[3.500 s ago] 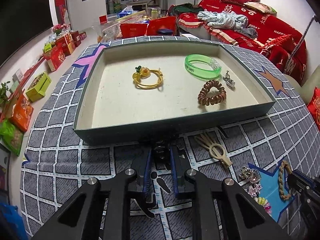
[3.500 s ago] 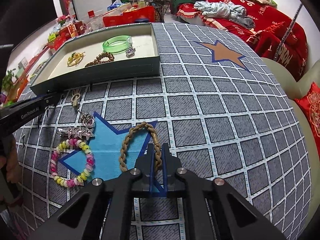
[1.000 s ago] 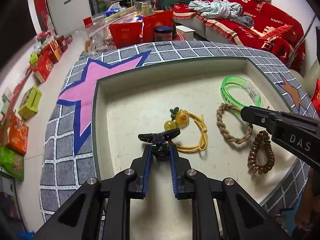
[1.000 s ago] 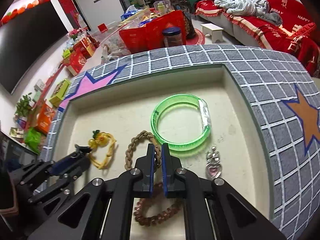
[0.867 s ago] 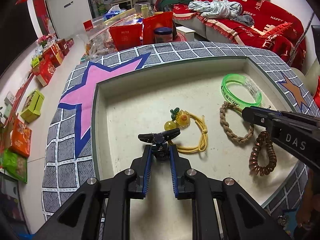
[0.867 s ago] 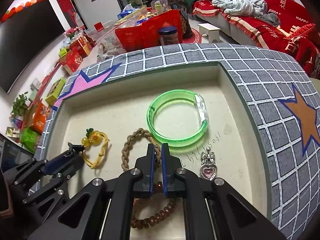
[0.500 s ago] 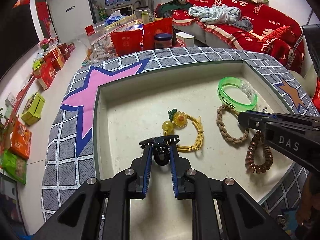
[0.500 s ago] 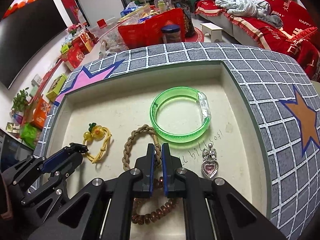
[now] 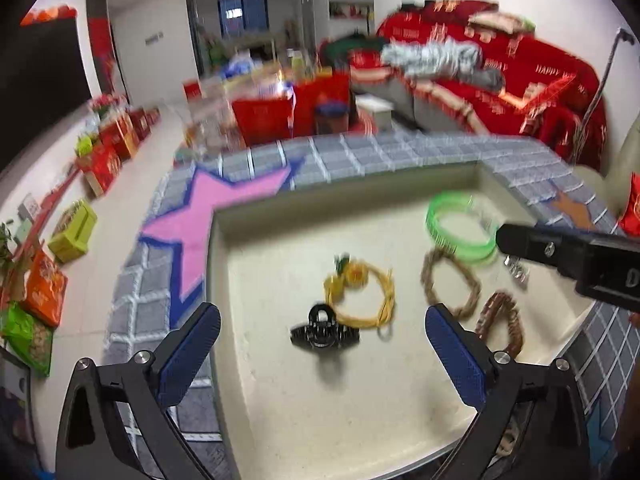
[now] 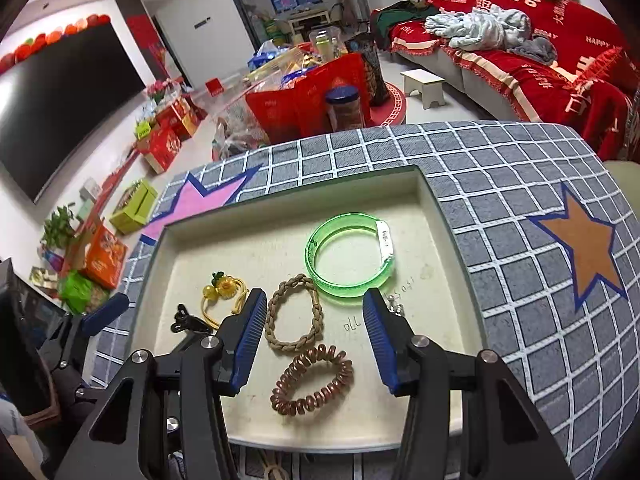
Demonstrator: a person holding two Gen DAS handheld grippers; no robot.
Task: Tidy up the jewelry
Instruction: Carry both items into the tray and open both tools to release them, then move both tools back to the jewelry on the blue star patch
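Black hair claw point(image 9: 323, 328) lies flat on the cream floor of the tray point(image 10: 448, 216), toward its left side, touching nothing but the tray. Just beside it on the right: yellow cord tie with a flower charm point(image 9: 362, 290). Next rightward, braided tan band point(image 10: 295, 316), lying loose; the coiled brown hair tie point(image 10: 312, 384) sits nearer the front edge. Green translucent bangle point(image 10: 350, 258) farther back, a small heart pendant point(image 9: 516, 270) near its rim, partly hidden.

Left hand-held gripper point(image 9: 322, 354): jaws opening, spread wide, hair claw lies between them but neither pad touches it. Right hand-held gripper point(image 10: 314, 334): jaws opening, about halfway; braided band and coiled tie lie below the gap, pads clear of both. Left-wrist view is motion-blurred.

Tray rests on a worktop under a grey grid cloth point(image 10: 520, 168) with pink and orange stars. Red-covered sofa point(image 10: 560, 52) beyond.
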